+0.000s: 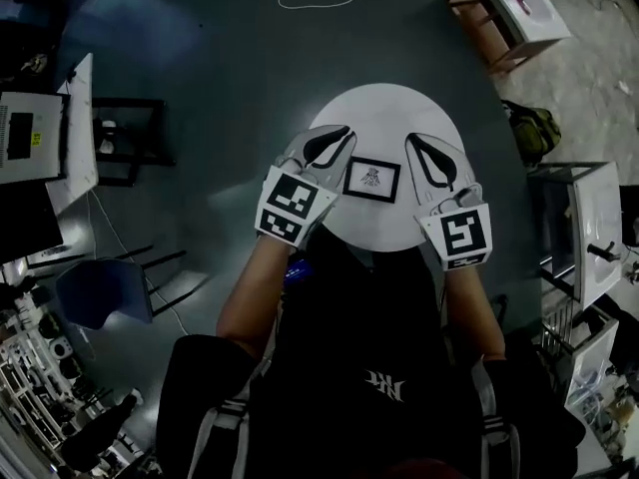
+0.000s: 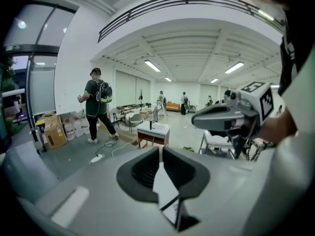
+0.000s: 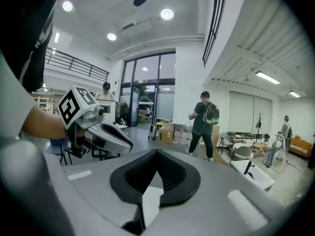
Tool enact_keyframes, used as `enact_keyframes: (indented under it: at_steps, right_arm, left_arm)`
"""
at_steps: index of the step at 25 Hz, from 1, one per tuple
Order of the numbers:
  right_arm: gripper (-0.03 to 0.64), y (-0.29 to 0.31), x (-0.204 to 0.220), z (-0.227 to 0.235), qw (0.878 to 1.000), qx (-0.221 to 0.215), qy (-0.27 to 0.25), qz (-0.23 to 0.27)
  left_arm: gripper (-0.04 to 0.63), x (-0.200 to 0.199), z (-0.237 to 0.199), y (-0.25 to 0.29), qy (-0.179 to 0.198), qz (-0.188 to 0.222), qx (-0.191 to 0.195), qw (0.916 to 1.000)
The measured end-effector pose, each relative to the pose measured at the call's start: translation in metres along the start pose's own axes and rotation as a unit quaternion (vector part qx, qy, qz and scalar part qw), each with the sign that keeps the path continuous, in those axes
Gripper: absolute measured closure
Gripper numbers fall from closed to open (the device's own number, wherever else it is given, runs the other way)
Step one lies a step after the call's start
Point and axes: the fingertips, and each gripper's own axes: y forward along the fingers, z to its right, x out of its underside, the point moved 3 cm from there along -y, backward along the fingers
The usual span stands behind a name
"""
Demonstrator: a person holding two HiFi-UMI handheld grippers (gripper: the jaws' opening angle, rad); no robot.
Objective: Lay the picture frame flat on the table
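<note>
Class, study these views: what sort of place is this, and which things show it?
Probably a large indoor lab or workshop hall: a mezzanine railing overhead, ceiling strip lights, a small white table and a person wearing a backpack.

**Picture frame [image 1: 371, 179] lying flat on the round white table [image 1: 384, 113]**

It is a small rectangle with a thin black rim, a white mat and a little dark figure at its centre. It rests face up with its long side running across the head view. It lies between the left gripper [image 1: 337, 136] and the right gripper [image 1: 417, 144] and is held by neither.
</note>
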Motion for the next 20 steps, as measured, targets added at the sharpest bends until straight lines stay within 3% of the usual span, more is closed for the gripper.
enact_keyframes:
  at_steps: [7,14,17,20]
  right_arm:
    - [0.617,-0.054,-0.088,-0.004,0.994,-0.03,-0.051,0.092]
    - [0.617,-0.131,-0.112,0.002,0.989,-0.055,-0.056,0.122]
    - [0.617,-0.151,-0.112,0.001,0.979,-0.123,-0.018,0.16]
    - [0.617,-0.17,-0.114,-0.005,0.955,-0.203,0.033,0.212]
  left_arm:
    - [0.592,-0.064,0.006,-0.062,0.023,0.071,-0.032,0.9967]
    - [0.592,-0.097,0.059,-0.115,0.03,0.119,-0.041,0.9916]
    - [0.592,-0.104,0.08,-0.128,0.004,0.145,-0.036,0.9888]
    - [0.592,-0.112,0.106,-0.141,-0.022,0.169,-0.023,0.9851]
